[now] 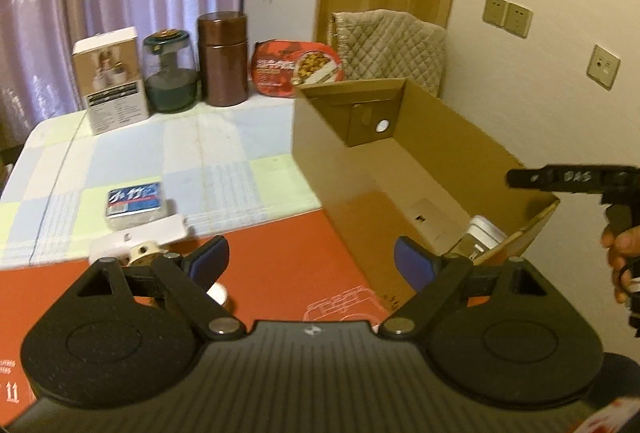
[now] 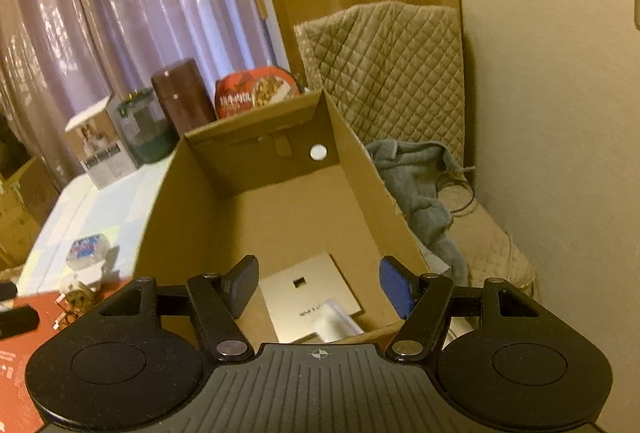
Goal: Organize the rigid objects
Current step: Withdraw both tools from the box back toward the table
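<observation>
Along the far edge of the table (image 1: pixel 132 161), which wears a pastel checked cloth, four things stand in a row: one white product box (image 1: pixel 110 85) nearest the far left corner, one green-lidded glass jar (image 1: pixel 170 71), one tall brown cylindrical canister (image 1: pixel 223 59), and one red instant-food bowl (image 1: pixel 296 67) propped on edge beside it. Nearer the front, where the cloth gives way to a red surface, lies one small blue-labelled packet (image 1: pixel 134 207), with one flat white item (image 1: pixel 138 239) touching its front side and a small cream-and-brown object just below that, partly hidden by the gripper finger. One open cardboard box (image 1: pixel 340 169) sits on the right part of the table, running front to back; inside it, in the right wrist view, lie one flat beige card or booklet (image 2: pixel 310 297) and one white object (image 2: pixel 334 325) at the near end, too blurred to name. Behind the box stands one chair draped in a quilted beige cover (image 2: pixel 384 69), with one grey cloth (image 2: pixel 416 185) on its seat. The left gripper (image 1: pixel 312 265) hangs tilted downward over the red surface, its jaws wide apart with nothing between them. The right gripper (image 2: pixel 318 283) points down into the near end of the box, jaws moderately apart and gripping nothing; the hand (image 1: pixel 622 257) carrying it shows at the right edge of the left wrist view.
</observation>
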The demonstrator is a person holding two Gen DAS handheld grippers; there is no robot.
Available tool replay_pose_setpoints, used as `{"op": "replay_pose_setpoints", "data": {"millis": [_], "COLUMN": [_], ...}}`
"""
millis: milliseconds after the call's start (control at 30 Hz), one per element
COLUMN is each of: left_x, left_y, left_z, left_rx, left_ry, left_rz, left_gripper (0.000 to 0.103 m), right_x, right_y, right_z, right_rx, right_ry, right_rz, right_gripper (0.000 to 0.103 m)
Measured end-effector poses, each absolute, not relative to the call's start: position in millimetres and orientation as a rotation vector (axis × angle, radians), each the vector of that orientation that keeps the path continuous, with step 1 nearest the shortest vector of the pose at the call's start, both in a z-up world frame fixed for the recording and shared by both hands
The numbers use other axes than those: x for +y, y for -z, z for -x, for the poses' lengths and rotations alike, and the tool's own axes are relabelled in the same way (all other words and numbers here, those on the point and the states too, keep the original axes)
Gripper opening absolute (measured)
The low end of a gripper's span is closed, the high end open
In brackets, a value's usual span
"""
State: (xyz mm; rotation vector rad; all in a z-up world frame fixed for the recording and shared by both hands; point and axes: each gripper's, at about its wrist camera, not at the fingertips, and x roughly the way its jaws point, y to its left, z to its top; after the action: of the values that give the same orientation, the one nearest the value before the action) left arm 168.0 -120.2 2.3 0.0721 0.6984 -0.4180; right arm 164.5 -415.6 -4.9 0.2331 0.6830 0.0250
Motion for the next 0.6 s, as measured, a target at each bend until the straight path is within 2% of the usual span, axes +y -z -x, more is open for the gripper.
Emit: {"op": "replay_pose_setpoints", "data": {"millis": [600], "left_x": [-16.2], "left_y": [-6.0], "left_z": [-105.8], "left_rx": [0.693], "left_ry": [0.214], "left_rz": [-0.018], "left_gripper": [0.087], "right_x": [-317.2], "right_y": [-40.0], "right_z": [-94.9], "right_rx": [0.577], "right_ry": [-0.194], "right_rz": [-0.182], "right_gripper": [0.068]}}
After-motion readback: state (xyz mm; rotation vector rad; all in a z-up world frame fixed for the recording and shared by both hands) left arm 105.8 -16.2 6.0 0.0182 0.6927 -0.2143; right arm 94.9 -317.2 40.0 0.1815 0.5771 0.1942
